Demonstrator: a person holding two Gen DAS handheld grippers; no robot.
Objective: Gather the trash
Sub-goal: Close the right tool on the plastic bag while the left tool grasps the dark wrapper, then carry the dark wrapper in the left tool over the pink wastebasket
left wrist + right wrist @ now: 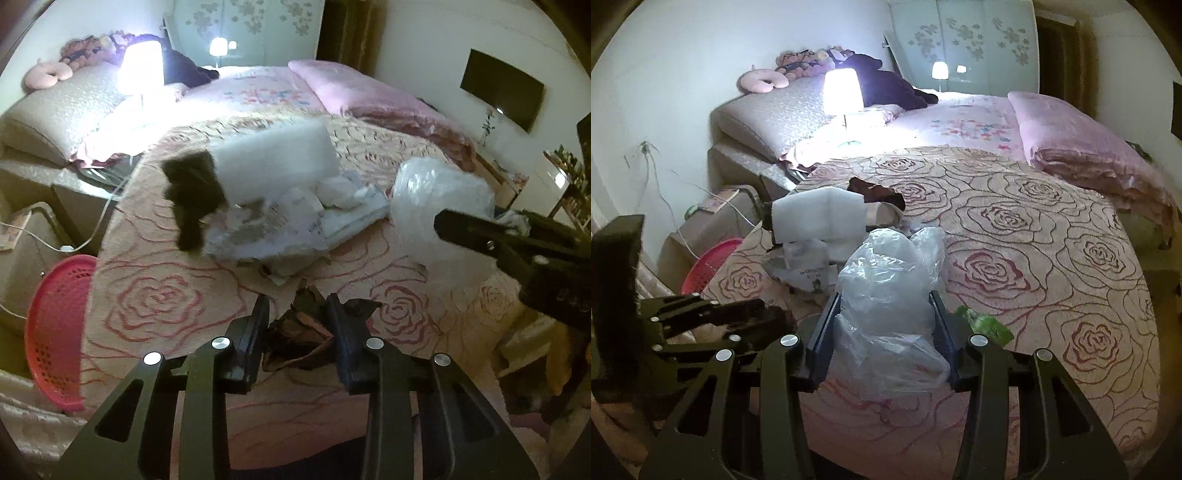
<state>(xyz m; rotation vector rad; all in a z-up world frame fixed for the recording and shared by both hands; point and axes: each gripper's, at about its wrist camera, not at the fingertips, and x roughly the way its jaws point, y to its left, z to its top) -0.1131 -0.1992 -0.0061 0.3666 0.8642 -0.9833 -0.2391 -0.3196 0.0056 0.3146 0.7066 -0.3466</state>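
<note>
A crumpled brown paper scrap (299, 339) lies on the rose-patterned bedspread (166, 302), and my left gripper (297, 300) is shut on it, both fingers against its sides. My right gripper (884, 315) is shut on a clear plastic bag (886, 280), which bulges up between its fingers. In the left wrist view that bag (436, 192) and the right gripper (480, 232) are at the right. A heap of trash sits beyond: a white foam block (273, 162), a black piece (192, 195) and torn white papers (280, 225). A green wrapper (986, 321) lies by the right finger.
A red plastic basket (55, 332) stands on the floor left of the bed. A lit lamp (142, 66) glows near the pillows. A folded pink quilt (369, 96) lies at the far side. A dark cloth (875, 192) rests behind the foam.
</note>
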